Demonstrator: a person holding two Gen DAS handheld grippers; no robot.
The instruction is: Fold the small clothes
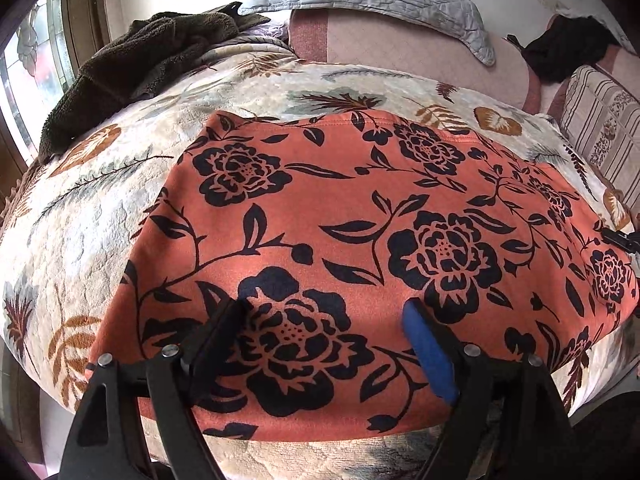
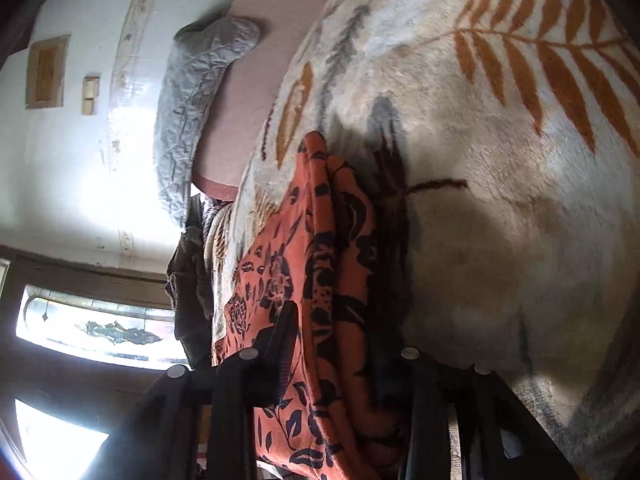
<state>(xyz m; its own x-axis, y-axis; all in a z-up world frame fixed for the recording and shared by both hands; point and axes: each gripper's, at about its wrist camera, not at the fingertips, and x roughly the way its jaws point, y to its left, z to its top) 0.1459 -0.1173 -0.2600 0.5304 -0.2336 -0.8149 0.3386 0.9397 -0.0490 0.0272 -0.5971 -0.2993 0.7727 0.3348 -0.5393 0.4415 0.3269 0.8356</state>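
The left wrist view alone is showing the whole orange floral garment (image 1: 360, 216) lying flat on the leaf-print blanket (image 1: 80, 220), bare blanket running from 9 to 12 o'clock toward a dark brown towel (image 1: 132, 64) at 10 o'clock. There the left tool (image 1: 328, 316) is hovering wide, gripping nothing. The right wrist view is showing the right tool (image 2: 332, 356) pinching the garment's bunched edge, open blanket lying at 3 o'clock.

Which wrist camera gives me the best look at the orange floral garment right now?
The left wrist view. There the orange floral garment lies spread nearly flat on the leaf-print blanket, most of its outline visible. The right wrist view shows only a bunched edge of it, running between the right claw's fingers.
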